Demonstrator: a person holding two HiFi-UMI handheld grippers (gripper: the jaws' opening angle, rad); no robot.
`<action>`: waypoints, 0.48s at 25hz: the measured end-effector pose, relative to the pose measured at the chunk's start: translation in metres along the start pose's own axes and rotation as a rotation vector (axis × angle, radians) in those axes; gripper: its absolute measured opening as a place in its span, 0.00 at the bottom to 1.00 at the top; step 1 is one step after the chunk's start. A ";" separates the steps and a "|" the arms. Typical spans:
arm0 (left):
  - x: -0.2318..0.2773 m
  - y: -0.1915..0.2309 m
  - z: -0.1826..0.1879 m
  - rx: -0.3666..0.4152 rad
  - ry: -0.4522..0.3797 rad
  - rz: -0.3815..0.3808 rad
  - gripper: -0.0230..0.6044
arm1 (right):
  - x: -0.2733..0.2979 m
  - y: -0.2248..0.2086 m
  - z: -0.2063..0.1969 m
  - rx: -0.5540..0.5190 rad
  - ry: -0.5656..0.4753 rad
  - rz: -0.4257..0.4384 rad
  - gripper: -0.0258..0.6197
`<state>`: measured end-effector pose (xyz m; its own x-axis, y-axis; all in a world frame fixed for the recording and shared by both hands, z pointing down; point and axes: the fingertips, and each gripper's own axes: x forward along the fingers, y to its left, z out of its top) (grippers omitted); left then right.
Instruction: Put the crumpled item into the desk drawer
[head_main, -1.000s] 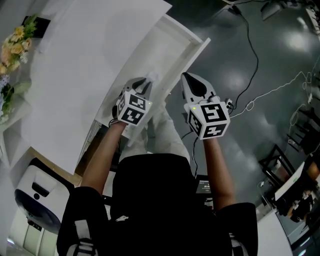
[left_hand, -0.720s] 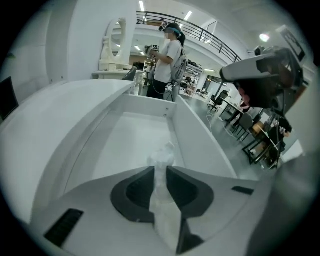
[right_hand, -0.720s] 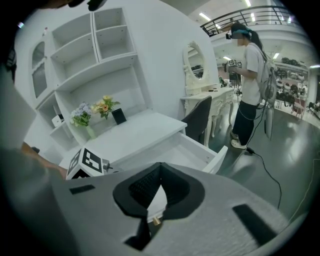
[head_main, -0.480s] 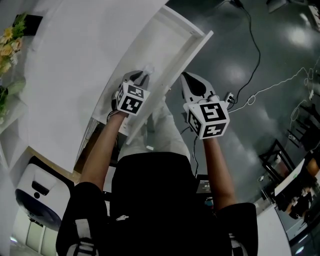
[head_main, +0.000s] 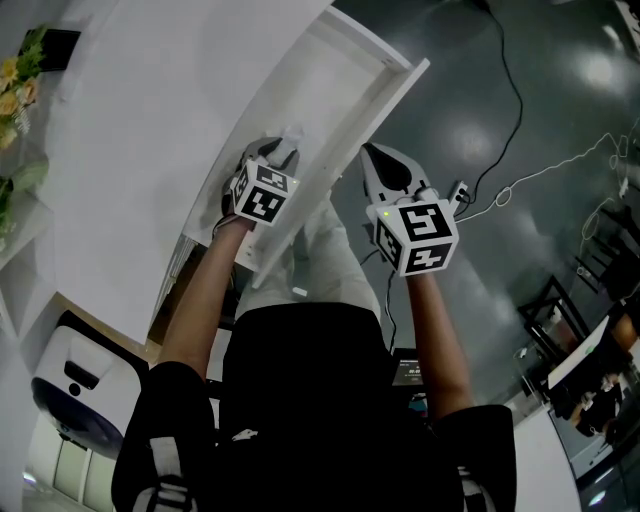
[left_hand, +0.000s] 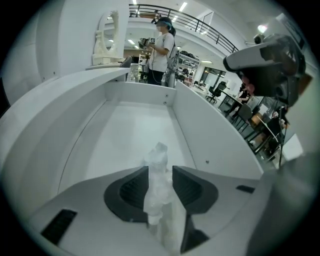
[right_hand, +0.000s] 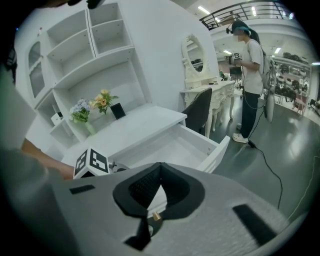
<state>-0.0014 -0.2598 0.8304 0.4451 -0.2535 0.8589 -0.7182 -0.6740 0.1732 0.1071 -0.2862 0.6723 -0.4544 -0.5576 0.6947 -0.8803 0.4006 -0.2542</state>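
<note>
Left gripper (left_hand: 160, 172) is over the open desk drawer (left_hand: 125, 135), jaws opening, pads apart. The crumpled item (left_hand: 157, 165), a pale translucent wad, stands upright between them, and from where I sit it only brushes the pads, no real squeeze. I see the white drawer floor right behind and below the wad; whether its bottom end touches that floor I cannot tell, as the gripper body covers it. In the head view this gripper sits at the near part of the drawer, just beside the desk top (head_main: 170, 130), with the wad poking out past the jaw tips. Right gripper (right_hand: 159, 167) has its jaws together at the tips and nothing between them. It hangs over the dark floor (head_main: 520, 250) on the outer side of the drawer front, near it but not touching, and level with the other gripper. Its view looks across the drawer to the desk, with flowers (right_hand: 102, 100) at the back by the shelves. One person (right_hand: 247, 55) stands well off in the room. A cable (head_main: 510, 120) runs across the floor.
</note>
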 end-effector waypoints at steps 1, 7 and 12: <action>0.000 0.000 -0.001 0.002 0.002 -0.001 0.24 | 0.001 0.000 0.000 0.000 0.001 0.001 0.03; 0.000 -0.002 -0.001 0.008 0.002 -0.001 0.32 | 0.001 0.001 -0.001 -0.001 0.004 0.004 0.03; -0.003 -0.004 -0.001 0.014 -0.001 -0.008 0.36 | -0.002 0.002 0.000 -0.004 0.003 0.003 0.03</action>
<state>-0.0002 -0.2560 0.8274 0.4509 -0.2489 0.8572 -0.7070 -0.6858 0.1727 0.1063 -0.2846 0.6705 -0.4565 -0.5540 0.6962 -0.8783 0.4055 -0.2533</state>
